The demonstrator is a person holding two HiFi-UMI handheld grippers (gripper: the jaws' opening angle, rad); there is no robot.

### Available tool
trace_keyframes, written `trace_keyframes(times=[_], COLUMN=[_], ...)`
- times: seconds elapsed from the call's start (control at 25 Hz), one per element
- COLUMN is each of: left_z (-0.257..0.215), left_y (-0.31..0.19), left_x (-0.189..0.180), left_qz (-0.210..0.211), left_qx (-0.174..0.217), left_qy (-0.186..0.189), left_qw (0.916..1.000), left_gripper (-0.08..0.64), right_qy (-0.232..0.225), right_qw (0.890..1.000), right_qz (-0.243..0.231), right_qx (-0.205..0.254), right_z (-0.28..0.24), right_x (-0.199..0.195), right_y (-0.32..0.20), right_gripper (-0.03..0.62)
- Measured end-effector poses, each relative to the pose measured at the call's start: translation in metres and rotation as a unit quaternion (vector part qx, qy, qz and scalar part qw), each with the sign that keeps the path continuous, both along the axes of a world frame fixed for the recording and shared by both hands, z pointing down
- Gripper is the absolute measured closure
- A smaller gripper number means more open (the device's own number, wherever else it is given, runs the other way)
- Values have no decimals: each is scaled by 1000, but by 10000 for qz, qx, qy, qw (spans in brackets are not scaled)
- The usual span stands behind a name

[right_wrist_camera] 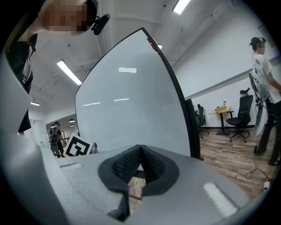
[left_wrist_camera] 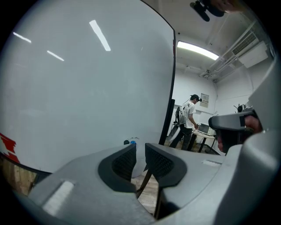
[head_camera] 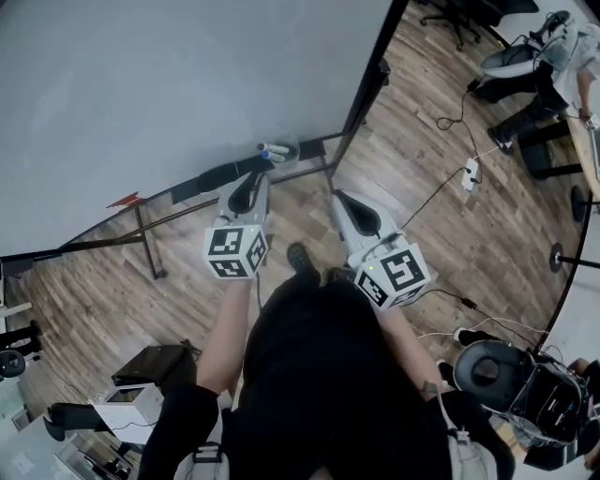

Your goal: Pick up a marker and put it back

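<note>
Two claws face the whiteboard (head_camera: 187,84): left claw (left_wrist_camera: 140,162) open, empty; right claw (right_wrist_camera: 140,159) closed, empty. Markers (head_camera: 272,150) sit upper centre.

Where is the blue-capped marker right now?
In the head view, the blue-capped marker sits at the large white whiteboard's bottom edge, near its right corner, just ahead of the left hand-held gripper.

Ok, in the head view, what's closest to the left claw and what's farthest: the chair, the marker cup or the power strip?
1. Marker cup: just ahead of the left claw, by the whiteboard's bottom edge.
2. Power strip: on the floor, off to the right.
3. Chair: far off at the picture's top edge.
</note>
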State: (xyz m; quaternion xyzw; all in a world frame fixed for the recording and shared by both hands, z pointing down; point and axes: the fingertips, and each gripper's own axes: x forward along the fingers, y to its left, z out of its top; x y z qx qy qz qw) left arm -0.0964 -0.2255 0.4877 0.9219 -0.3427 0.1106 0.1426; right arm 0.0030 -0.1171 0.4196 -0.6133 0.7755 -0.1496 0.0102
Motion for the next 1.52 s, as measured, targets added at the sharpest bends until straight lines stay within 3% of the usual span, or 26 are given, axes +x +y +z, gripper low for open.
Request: trace_keyframes(times=[0.32,0.52,0.84,1.04,1.28,1.52], left_z=[-23,-46,-64,-61,-82,-92], left_y=[63,115,192,211,217,218], left_x=[28,30,-7,-34,-41,-63], left_qz=[174,209,-126,-257,67,386], left_qx=[205,345,513,501,604,627], left_qy=[93,219,325,414,591,616], left_qw=[9996,9989,9981,9976,9964,9954], left_gripper=[509,532,545,549,549,549], right_qy=[8,-32,-190,292,365,581], right_qw=[9998,9997,9971,9938,9939,9912], right_qz=[104,-71,-661,-1003,-890,-990], right_qx=[175,239,317,391,530,665], right_z=[-15,-21,-15,-19,-38,-46], right_x=[25,22,-12,-44,-61,-103], right_y=[49,85,125,139,136,130], right_gripper=[591,591,591,591,591,591])
